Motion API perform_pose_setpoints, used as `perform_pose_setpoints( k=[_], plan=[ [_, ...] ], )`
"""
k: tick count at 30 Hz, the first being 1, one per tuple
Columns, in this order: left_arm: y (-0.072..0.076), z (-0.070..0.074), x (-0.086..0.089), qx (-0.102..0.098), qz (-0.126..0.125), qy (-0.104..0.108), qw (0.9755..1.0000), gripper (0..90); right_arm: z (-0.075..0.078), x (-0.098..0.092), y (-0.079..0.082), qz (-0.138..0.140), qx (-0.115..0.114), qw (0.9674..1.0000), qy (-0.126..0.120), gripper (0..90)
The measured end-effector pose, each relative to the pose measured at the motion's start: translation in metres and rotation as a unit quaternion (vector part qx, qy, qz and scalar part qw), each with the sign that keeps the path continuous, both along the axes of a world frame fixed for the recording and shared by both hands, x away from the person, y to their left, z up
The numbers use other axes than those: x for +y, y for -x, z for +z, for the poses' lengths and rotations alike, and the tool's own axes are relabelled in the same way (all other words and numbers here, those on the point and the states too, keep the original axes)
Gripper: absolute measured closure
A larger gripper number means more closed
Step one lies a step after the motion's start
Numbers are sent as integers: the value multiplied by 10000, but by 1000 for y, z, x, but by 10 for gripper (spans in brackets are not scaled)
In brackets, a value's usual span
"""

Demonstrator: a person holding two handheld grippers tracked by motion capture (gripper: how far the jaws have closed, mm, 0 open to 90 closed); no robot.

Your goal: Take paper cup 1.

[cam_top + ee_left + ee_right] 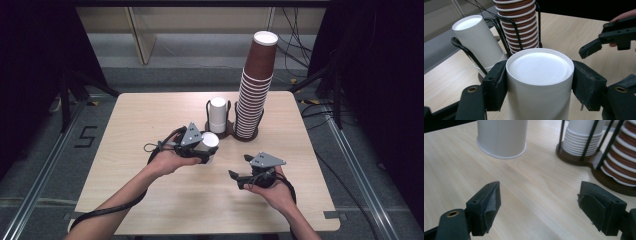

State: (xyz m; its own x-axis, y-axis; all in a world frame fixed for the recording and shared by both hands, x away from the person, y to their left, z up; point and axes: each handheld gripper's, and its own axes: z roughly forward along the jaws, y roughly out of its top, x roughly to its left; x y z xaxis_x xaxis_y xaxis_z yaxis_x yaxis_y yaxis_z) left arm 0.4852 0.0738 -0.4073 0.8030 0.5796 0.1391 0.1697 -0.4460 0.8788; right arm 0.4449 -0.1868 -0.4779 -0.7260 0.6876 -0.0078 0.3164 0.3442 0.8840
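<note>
White cup (539,82) bottom cut off by frame edge; brown cup stack (621,157) cropped at right.

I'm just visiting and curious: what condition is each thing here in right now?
Left gripper: shut on the white cup, held upside down above the table.
Right gripper: open, nothing between its jaws.
White cup stack: upside down in the holder.
Brown cup stack: tall, upside down, leaning slightly.

Your left gripper (537,82) has the upside-down white paper cup (539,82) between its fingers (495,86); beyond them stands the black wire rack (506,32), white cup stack (477,41) left, brown cup stack (520,23) right.
</note>
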Motion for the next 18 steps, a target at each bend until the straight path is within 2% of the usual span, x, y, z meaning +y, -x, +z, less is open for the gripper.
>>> perform_pose_setpoints(
  k=[1, 2, 3, 4, 8, 9, 10, 11, 12, 13, 14, 15, 16, 18],
  plan=[
    [2, -1, 0, 18, -64, -12, 10000, 333, -2, 2, 1, 21, 51, 9999, -144, 196],
    [4, -2, -1, 39, -115, -19, 9999, 333, -2, 1, 2, 138, 29, 9999, -28, 198],
    [6, -3, -1, 79, -195, -16, 9998, 333, -2, 2, 2, 201, 29, 9998, -62, 199],
    [7, -4, -2, 119, -250, 0, 9996, 333, -2, 4, 5, 262, 120, 9995, -137, 200],
    [13, -8, -8, 174, -480, -25, 9987, 334, -1, 11, 4, 620, -45, 9977, -269, 194],
    [15, -10, -11, 203, -497, 6, 9986, 334, -1, 13, 3, 652, -146, 9974, -264, 191],
    [15, -11, -13, 183, -537, 47, 9984, 334, 0, 16, 5, 650, -23, 9973, -341, 190],
    [16, -13, -16, 201, -560, 46, 9982, 334, -1, 19, 3, 687, -181, 9969, -351, 186],
    [16, -14, -19, 222, -577, 69, 9981, 334, 0, 22, 4, 723, -58, 9965, -404, 180],
    [16, -14, -20, 263, -590, 36, 9979, 334, 0, 24, 2, 742, -49, 9964, -415, 179],
    [16, -15, -22, 259, -607, 36, 9978, 334, 0, 26, 1, 745, -42, 9962, -442, 178],
    [16, -15, -24, 285, -627, 44, 9976, 334, 0, 27, -1, 746, -151, 9960, -458, 174],
    [16, -16, -25, 282, -630, 68, 9976, 334, 0, 29, -2, 760, -55, 9954, -575, 173],
    [16, -16, -26, 296, -640, 61, 9975, 333, 1, 28, -3, 712, -121, 9961, -500, 172]
  ],
)
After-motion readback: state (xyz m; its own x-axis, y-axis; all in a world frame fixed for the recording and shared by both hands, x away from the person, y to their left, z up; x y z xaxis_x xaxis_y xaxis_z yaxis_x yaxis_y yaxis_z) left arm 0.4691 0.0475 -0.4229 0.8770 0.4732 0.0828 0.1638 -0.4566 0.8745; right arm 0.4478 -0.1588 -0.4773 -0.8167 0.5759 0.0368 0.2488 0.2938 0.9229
